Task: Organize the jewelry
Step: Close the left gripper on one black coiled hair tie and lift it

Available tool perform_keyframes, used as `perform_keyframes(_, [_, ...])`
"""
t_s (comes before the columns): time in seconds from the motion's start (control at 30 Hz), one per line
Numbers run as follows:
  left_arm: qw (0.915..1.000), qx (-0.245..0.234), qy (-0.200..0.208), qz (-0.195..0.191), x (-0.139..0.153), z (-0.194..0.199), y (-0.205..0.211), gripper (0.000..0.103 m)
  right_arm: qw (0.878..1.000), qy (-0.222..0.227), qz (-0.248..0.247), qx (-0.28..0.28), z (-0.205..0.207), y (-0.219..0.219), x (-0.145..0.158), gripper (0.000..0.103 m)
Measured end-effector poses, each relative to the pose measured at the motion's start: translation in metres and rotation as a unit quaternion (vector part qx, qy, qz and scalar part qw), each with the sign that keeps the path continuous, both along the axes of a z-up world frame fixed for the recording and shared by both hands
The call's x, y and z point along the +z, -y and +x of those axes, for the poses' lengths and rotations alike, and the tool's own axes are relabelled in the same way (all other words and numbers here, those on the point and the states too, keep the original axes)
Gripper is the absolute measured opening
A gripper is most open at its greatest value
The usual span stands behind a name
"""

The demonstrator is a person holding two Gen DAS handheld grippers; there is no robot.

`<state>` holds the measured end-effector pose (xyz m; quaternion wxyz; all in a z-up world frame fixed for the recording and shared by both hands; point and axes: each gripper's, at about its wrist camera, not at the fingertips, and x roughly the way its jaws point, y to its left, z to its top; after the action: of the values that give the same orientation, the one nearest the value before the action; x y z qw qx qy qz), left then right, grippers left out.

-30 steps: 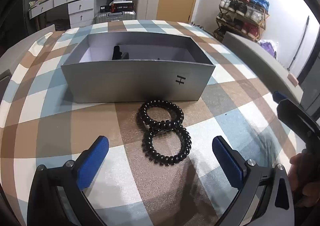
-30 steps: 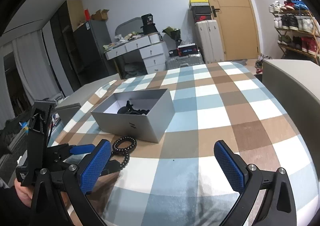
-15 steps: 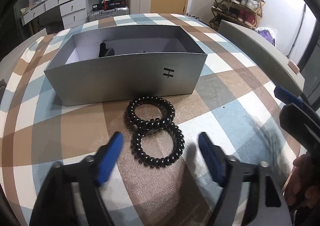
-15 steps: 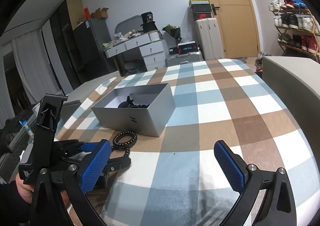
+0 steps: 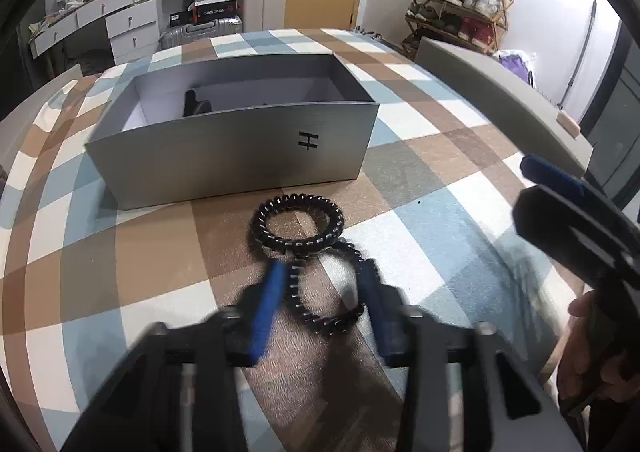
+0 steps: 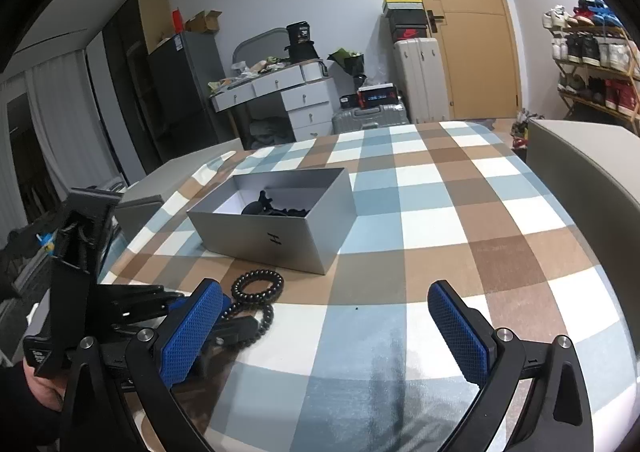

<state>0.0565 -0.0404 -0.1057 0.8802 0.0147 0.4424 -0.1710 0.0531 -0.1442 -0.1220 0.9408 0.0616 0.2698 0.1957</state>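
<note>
Two black coiled bracelets (image 5: 298, 226) lie touching in a figure-eight on the checked surface (image 5: 420, 228), just in front of the grey box (image 5: 236, 155), at about 6 o'clock from its near wall. That wall bears a small black mark, and the box is open at the top, with dark items (image 6: 276, 207) lying inside against the white lining.

The left hand-held gripper (image 5: 322, 304) reaches forward low over the surface, its blue pads (image 5: 266, 312) blurred and drawn in on either side of the nearer bracelet (image 5: 328, 292). They flank the ring at about 9 and 3 o'clock; whether they already press on it cannot be told through the blur. In the right wrist view this gripper (image 6: 224, 316) enters from 8 o'clock, with the person's hand (image 6: 40, 388) wrapped around its black handle at the lower left edge.

The right hand-held gripper (image 6: 320, 332) is released, its blue pads (image 6: 460, 332) spread wide and holding nothing, pointed level across the surface toward 12 o'clock. It sits well apart from the bracelets, which lie near its left pad. In the left wrist view it (image 5: 560, 187) shows at 3 o'clock, with fingers (image 5: 588, 360) gripping the handle below it.

A grey cushioned seat (image 6: 592, 179) stands at the right edge of the surface.
</note>
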Motion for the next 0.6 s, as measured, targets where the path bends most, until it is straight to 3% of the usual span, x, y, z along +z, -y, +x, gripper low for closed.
perform_keyframes(0.07, [0.9996, -0.011, -0.012, -0.022, 0.002, -0.004, -0.001, 0.015, 1.000, -0.003, 0.000, -0.001, 0.000, 0.000, 0.000, 0.103])
perform_keyframes(0.33, [0.9983, -0.001, -0.024, -0.053, -0.001, -0.006, -0.004, 0.017, 1.000, -0.009, -0.002, -0.006, 0.001, -0.003, 0.002, 0.103])
perform_keyframes(0.43, [0.9975, 0.000, -0.025, -0.066, 0.001, -0.001, 0.000, 0.033, 1.000, -0.008, -0.003, -0.007, 0.000, -0.002, 0.002, 0.103])
perform_keyframes(0.5, [0.9974, -0.002, -0.019, -0.069, 0.004, -0.002, 0.005, 0.052, 1.000, -0.011, -0.002, -0.009, 0.000, -0.001, 0.000, 0.103])
perform_keyframes(0.57, [0.9981, -0.005, -0.014, -0.060, 0.004, -0.001, 0.013, 0.062, 1.000, -0.012, 0.000, -0.011, 0.000, 0.001, 0.000, 0.103])
perform_keyframes(0.6, [0.9983, -0.008, -0.015, -0.056, 0.003, 0.001, 0.017, 0.062, 1.000, -0.012, 0.002, -0.012, 0.001, 0.003, -0.001, 0.103])
